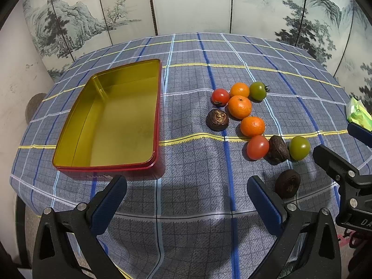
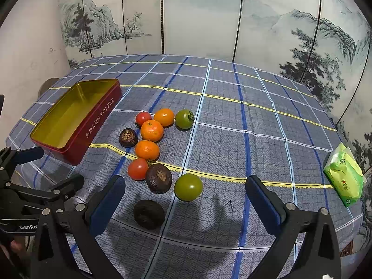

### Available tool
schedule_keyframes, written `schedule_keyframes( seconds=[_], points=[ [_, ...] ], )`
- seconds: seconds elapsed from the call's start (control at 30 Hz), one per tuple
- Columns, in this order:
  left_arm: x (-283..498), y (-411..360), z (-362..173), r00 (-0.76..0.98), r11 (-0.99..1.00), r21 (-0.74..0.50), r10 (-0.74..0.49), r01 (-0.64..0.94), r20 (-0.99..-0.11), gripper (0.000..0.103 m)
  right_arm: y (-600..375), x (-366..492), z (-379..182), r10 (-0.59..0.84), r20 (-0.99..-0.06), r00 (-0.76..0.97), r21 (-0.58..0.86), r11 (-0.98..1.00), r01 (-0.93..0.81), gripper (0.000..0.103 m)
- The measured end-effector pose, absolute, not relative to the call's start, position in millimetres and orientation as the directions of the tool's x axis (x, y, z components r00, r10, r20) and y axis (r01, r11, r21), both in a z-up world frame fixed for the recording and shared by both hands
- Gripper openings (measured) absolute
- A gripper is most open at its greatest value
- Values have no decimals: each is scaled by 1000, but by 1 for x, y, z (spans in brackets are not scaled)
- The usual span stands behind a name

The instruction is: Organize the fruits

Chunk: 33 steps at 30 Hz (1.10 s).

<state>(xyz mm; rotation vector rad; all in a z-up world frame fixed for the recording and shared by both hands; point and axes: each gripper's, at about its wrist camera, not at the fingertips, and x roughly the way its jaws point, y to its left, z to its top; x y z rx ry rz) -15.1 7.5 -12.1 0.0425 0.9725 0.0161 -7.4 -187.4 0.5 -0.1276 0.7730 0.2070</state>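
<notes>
Ahead of your right gripper [image 2: 184, 201], fingers spread and empty, fruit [image 2: 148, 132] lies loose; tin [image 2: 69, 114] sits left, bare. Left gripper [image 1: 187, 200] also spread, empty. Nothing packed yet: close on nearest green tomato [image 2: 188, 187].

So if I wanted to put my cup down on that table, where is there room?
Bare cloth lies between the fruit cluster and the green tissue pack, and along the far edge by the painted screen. The red tin is empty too. It is crowded beside the tin, where the fruits sit close together.
</notes>
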Motion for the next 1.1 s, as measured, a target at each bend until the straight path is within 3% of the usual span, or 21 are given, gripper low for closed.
schedule_keyframes(
  seconds=[0.47,0.73,0.9,1.1],
  points=[
    [-16,-1,-13,551,998,45,17,37,-834,102,-206,-2,0,91,-707,701,-41,985,-169,103],
    [-16,-24,-12,537,990,28,-51,138,-842,102,-236,7,-4,38,-740,672,-24,996,-82,103],
    [-13,-45,-18,489,972,6,-112,233,-865,85,-251,9,-8,33,-750,661,-2,999,-52,103],
    [-9,-70,-24,445,954,2,-138,300,-885,76,-265,12,-15,24,-765,644,11,1000,-25,103]
  ],
)
